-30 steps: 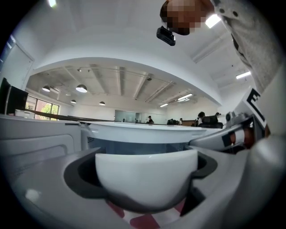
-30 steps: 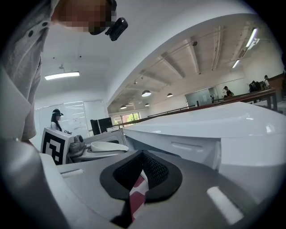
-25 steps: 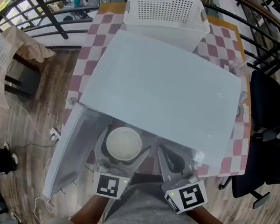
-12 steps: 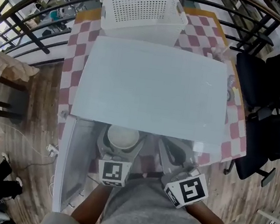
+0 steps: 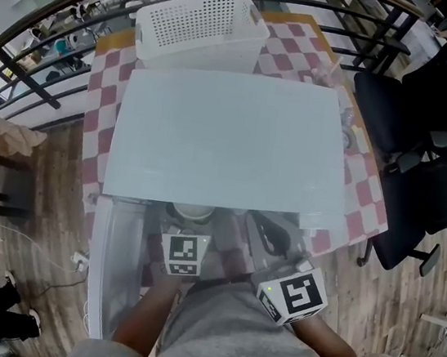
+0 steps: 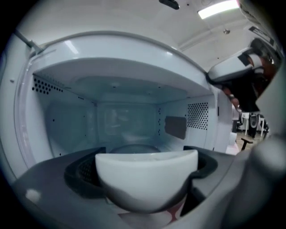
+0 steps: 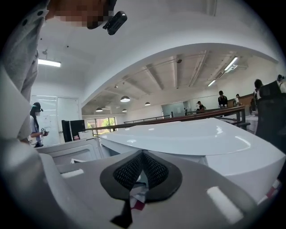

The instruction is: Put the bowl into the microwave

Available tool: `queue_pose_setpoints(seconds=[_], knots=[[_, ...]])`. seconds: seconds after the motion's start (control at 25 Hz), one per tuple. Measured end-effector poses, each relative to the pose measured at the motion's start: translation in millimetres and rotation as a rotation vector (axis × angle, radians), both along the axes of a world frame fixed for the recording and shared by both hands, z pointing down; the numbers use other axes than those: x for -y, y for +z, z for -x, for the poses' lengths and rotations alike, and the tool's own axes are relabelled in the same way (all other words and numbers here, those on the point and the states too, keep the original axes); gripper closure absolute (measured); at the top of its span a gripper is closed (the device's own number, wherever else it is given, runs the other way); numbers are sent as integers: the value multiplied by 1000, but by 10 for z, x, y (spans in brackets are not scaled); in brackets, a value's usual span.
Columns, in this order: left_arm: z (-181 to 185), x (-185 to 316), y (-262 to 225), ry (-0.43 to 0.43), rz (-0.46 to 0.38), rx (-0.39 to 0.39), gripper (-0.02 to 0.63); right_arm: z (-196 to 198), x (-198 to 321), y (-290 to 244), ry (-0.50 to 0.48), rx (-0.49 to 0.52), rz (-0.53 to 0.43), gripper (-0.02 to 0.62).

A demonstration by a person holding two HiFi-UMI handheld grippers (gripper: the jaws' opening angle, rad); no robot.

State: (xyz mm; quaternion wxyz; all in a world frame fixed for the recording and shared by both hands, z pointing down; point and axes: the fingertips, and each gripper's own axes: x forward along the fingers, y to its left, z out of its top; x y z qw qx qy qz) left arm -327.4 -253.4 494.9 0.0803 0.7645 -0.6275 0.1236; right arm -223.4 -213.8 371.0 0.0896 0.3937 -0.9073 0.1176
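In the head view, the white microwave (image 5: pixel 225 137) sat on a checked tablecloth (image 5: pixel 362 203), with its door (image 5: pixel 105 268) swung open to the left. The left gripper (image 5: pixel 190 225) reached into the opening with the bowl (image 5: pixel 192 210) between its jaws. The bowl's far rim was tucked under the microwave's top edge. The right gripper (image 5: pixel 270 236) hung just beside the left one, before the right part of the opening. A perforated white basket (image 5: pixel 202 22) stood behind the microwave.

The left gripper view looked straight into the cavity. The jaws were clamped on the white bowl from both sides, and the bowl was upright and level at the threshold. The glass turntable (image 6: pixel 132 147) lay just beyond and below it.

The right gripper view showed that gripper's pads pressed together with nothing between them, and the microwave's top lay beyond.

The step in hand seemed to be the insertion itself. To do it well, the bowl should probably travel further in and stay level, clear of the roof and side walls. It should be centred over the turntable and lowered until it rests there — only then should the jaws part and draw straight back. The idle right gripper was best kept clear of the door's swing.

By count there was one bowl, one microwave, one turntable and one basket. There were two grippers — one loaded, one empty.
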Motion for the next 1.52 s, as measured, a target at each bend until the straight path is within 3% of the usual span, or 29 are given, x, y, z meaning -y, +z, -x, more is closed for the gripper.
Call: queue_pose_setpoints(seconds=[0.28, 0.8, 0.96, 1.28, 1.52], knots=[[109, 110, 250, -20, 55, -29, 63, -42, -25, -16, 58, 2, -20, 598], [125, 281, 306, -72, 83, 43, 64, 14, -97, -82, 77, 11, -35, 598], [225, 232, 446, -99, 161, 51, 64, -5, -130, -103, 85, 16, -39, 598], [234, 219, 543, -88, 197, 68, 75, -31, -204, -103, 102, 24, -43, 598], [173, 170, 519, -40, 201, 33, 74, -63, -247, -96, 111, 22, -45, 598]])
